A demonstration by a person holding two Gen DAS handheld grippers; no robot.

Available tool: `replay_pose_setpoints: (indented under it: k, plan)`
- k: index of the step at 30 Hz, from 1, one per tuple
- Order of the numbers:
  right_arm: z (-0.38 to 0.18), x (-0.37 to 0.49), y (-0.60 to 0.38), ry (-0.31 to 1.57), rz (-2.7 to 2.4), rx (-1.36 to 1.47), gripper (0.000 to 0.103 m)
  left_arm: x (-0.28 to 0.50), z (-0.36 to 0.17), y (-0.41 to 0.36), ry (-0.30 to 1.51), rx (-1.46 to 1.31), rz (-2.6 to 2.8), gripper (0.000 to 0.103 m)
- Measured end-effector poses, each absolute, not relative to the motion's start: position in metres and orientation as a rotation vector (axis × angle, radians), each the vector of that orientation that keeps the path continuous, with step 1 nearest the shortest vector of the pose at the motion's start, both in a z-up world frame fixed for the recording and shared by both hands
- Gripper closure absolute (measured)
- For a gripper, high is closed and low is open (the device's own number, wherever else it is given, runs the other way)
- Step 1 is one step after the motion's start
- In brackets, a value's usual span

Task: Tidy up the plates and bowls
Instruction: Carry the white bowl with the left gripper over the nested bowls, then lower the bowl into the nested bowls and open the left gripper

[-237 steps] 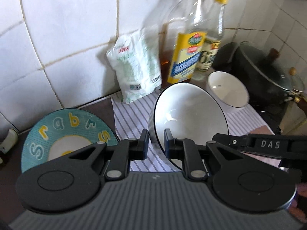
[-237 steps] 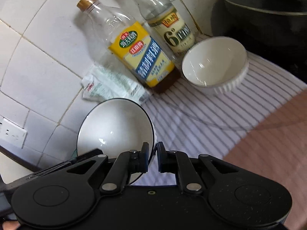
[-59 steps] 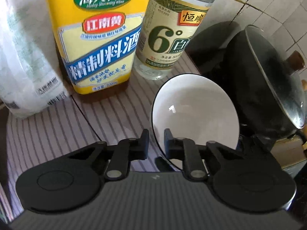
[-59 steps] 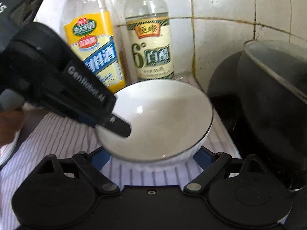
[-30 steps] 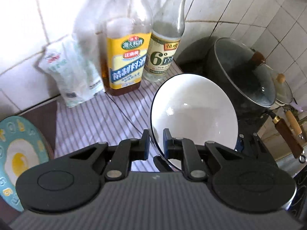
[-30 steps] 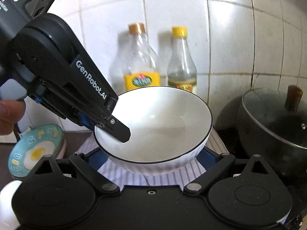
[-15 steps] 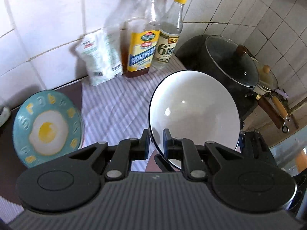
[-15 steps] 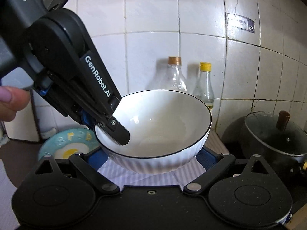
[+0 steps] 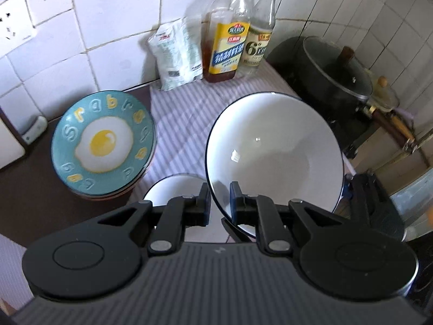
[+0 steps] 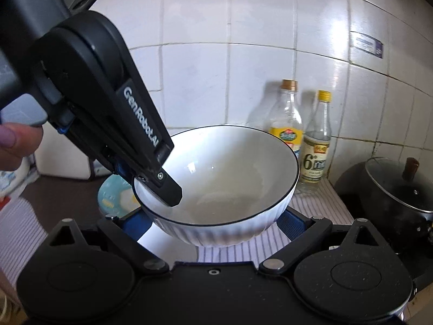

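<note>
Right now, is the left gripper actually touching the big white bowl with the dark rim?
Touching. The right wrist view shows a left gripper finger lying inside the big white bowl, over its rim; the left wrist view shows that rim pinched between both fingers.

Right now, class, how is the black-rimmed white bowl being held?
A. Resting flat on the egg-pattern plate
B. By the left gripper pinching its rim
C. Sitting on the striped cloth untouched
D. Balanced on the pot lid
B: the left gripper is shut on the rim of the white bowl, which is lifted above the striped cloth.
</note>
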State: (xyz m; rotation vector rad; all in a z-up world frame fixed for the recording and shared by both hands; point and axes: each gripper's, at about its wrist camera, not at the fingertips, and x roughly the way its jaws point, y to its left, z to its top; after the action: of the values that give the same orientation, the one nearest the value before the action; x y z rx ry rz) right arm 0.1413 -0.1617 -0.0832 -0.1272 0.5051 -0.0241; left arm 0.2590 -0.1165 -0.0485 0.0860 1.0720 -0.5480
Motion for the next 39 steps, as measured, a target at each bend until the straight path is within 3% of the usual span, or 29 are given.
replay_pose_setpoints:
  k: [22, 39]
  plan:
    - [-0.138, 0.159, -0.124, 0.708, 0.063, -0.184, 0.004, 0.277, -0.123, -0.066, 1.286, -0.051, -0.457, 0.090]
    - [-0.145, 0.183, -0.121, 0.822, 0.089, -0.208, 0.005, 0.278, -0.133, -0.075, 1.256, 0.082, -0.412, 0.088]
